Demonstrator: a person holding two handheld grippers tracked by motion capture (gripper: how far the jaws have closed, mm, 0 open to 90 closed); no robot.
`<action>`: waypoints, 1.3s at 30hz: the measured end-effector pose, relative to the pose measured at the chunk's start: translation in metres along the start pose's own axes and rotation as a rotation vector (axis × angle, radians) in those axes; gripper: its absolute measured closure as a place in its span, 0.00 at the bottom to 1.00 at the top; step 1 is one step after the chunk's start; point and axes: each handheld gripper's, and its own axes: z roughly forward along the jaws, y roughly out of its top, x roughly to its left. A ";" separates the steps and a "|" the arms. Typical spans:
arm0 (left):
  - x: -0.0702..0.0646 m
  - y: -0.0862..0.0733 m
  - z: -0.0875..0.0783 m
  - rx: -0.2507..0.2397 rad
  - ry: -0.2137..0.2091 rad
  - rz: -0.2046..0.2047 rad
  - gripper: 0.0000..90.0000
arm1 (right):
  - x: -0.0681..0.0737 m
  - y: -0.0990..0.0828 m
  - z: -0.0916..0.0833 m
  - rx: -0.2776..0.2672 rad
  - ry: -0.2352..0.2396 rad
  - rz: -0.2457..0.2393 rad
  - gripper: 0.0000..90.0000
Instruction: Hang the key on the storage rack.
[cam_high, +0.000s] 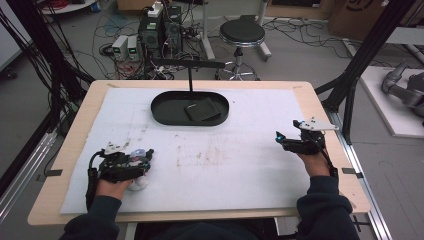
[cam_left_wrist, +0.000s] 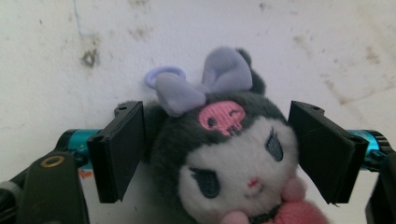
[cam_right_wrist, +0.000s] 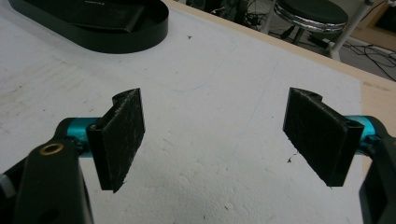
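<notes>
two grippers are on the table (cam_high: 70, 150) in the high view. the left gripper (cam_high: 145, 159) is near the front left part of the white mat (cam_high: 240, 160), and a small plush toy (cam_high: 139, 181) lies just under it, touching the mat. a bit of the toy's lilac bow shows at the gripper tips. the right gripper (cam_high: 281, 139) is held over the right side of the mat, well apart from the toy. at the far middle of the mat stands a black oval tray (cam_high: 165, 111) with a flat black wallet (cam_high: 202, 111) inside it.

in the left gripper view, the left gripper (cam_left_wrist: 217, 149) has its jaws spread wide on both sides of the plush toy (cam_left_wrist: 224, 163). the toy's head, dark grey with a white face, a pink skull mark and a lilac bow (cam_left_wrist: 205, 81), sits between the jaws. the left pad is touching or almost touching the fur; the right pad stands a little apart from it. the pads do not press the toy.

in the right gripper view, the right gripper (cam_right_wrist: 215, 140) is wide open with only the white mat (cam_right_wrist: 210, 93) between the jaws. the black oval tray (cam_right_wrist: 140, 37) is at the top left, with the wallet (cam_right_wrist: 102, 18) in it.
</notes>
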 end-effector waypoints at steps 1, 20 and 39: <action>0.000 0.000 0.002 0.005 0.006 -0.004 0.20 | 0.000 0.000 0.000 0.001 0.003 -0.003 0.24; 0.005 0.024 0.021 -0.047 -0.082 0.184 0.37 | 0.000 -0.001 0.002 0.007 0.004 -0.003 0.24; 0.007 0.018 0.016 0.062 -0.071 0.102 0.38 | -0.001 -0.001 0.001 0.007 0.006 -0.002 0.24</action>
